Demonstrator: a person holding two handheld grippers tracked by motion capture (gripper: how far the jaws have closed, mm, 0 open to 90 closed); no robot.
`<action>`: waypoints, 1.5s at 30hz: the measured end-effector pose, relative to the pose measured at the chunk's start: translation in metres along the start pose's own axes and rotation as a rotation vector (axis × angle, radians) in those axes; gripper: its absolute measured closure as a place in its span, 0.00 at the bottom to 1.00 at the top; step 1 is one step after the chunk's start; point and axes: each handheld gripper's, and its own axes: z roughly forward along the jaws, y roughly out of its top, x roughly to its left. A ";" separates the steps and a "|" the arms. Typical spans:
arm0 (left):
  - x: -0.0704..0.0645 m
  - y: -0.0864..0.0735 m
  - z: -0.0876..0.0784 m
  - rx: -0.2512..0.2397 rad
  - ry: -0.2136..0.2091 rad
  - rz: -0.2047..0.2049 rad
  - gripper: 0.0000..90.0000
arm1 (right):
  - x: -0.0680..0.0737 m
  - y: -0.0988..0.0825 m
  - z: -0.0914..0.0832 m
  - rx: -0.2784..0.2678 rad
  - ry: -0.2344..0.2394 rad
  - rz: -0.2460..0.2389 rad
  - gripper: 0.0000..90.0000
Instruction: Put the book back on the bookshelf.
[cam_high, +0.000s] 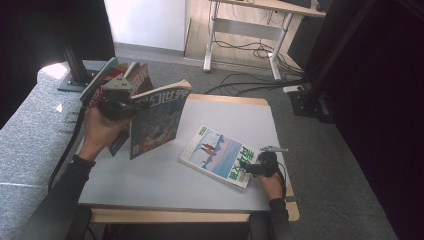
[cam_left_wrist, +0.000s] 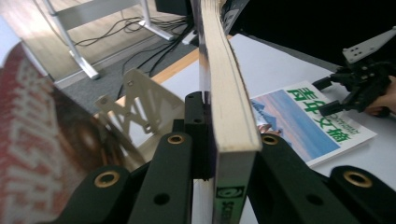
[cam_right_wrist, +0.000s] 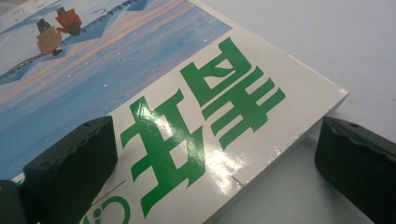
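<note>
Magazine (cam_high: 156, 120) hangs upper left of the high view, pinched at one edge by the left tongs (cam_left_wrist: 208, 140); such a thin grip could let it swing or slip. Right tongs (cam_right_wrist: 205, 172) stand spread astride a corner of the green-lettered book (cam_high: 220, 156), lying lower centre on the desk (cam_high: 150, 180).

Three cameras, one table

High view: from above, forward and down on table (cam_high: 150, 180). Left gripper view: close along its jaws, white magazine (cam_left_wrist: 303, 121) at frame right. Right gripper view: very close on same magazine (cam_right_wrist: 187, 107); also lower centre of high view (cam_high: 217, 155).
</note>
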 end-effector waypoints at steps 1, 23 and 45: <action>0.002 -0.001 -0.002 0.001 0.003 -0.006 0.92 | 0.000 0.000 0.000 0.000 0.000 0.000 0.00; 0.039 -0.027 -0.037 -0.002 0.172 -0.132 0.92 | 0.000 0.000 0.000 0.000 0.000 0.000 0.00; 0.047 -0.022 -0.006 -0.007 0.219 -0.172 0.92 | 0.000 0.000 0.000 0.003 0.002 0.000 0.00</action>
